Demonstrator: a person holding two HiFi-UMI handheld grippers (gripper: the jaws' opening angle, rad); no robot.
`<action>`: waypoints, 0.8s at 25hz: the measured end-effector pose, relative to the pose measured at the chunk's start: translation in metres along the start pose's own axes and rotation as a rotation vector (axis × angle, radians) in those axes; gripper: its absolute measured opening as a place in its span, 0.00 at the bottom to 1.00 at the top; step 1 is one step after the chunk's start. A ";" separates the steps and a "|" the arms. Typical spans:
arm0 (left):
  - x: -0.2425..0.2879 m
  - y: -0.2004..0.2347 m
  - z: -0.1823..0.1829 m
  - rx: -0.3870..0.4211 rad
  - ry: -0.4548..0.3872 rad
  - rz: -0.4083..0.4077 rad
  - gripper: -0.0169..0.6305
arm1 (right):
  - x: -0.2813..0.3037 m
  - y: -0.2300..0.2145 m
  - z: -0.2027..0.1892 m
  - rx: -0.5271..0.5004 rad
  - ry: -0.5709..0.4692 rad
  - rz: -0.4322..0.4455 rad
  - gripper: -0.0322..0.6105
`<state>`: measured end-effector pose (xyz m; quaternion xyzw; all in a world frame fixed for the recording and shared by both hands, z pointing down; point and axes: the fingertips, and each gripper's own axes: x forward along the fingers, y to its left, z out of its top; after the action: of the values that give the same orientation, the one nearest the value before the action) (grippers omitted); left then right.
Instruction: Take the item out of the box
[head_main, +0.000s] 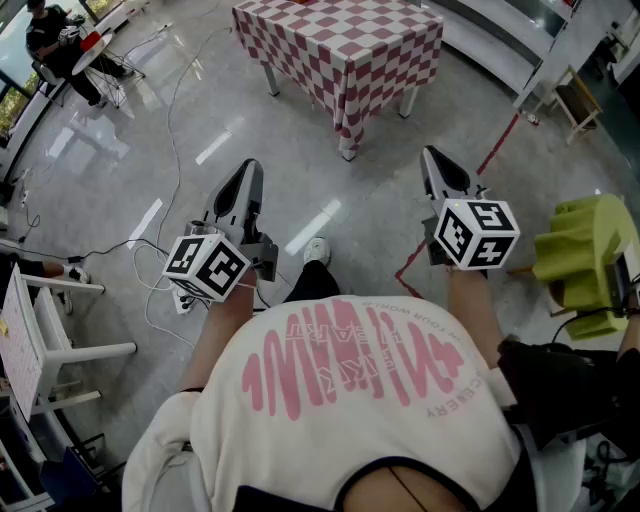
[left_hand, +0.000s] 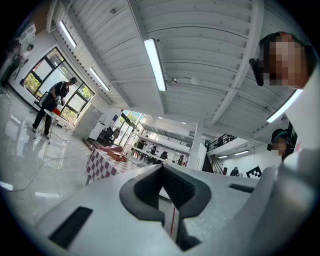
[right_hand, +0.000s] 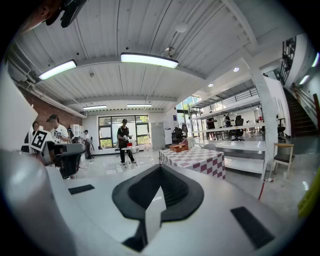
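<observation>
Left gripper (head_main: 247, 168), right gripper (head_main: 433, 155), jaws seemingly together, checked table (head_main: 340, 55) ahead

Red-and-white checked table (head_main: 350, 50) on a glossy grey floor (head_main: 370, 200), a brown box (right_hand: 178, 147) on its top

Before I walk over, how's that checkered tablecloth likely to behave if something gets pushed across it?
Probably floppy: the checkered tablecloth hangs loose down its visible sides, so it may bunch or drag with a push. It looks thin and light. The box on it could shift with it.
</observation>
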<state>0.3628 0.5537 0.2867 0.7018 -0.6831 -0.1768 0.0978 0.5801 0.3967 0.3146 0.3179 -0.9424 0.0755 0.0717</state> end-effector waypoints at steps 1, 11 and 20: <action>0.001 0.000 0.001 -0.002 0.000 -0.003 0.04 | 0.000 -0.001 0.001 -0.001 -0.001 -0.003 0.06; 0.004 0.001 0.004 0.005 -0.006 -0.017 0.04 | 0.000 -0.001 -0.001 0.001 0.005 -0.006 0.06; 0.003 0.018 0.002 -0.006 -0.011 0.002 0.04 | 0.016 0.006 -0.005 0.047 0.007 0.026 0.06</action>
<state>0.3457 0.5505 0.2908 0.6998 -0.6838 -0.1829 0.0963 0.5642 0.3930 0.3216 0.3069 -0.9442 0.0996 0.0664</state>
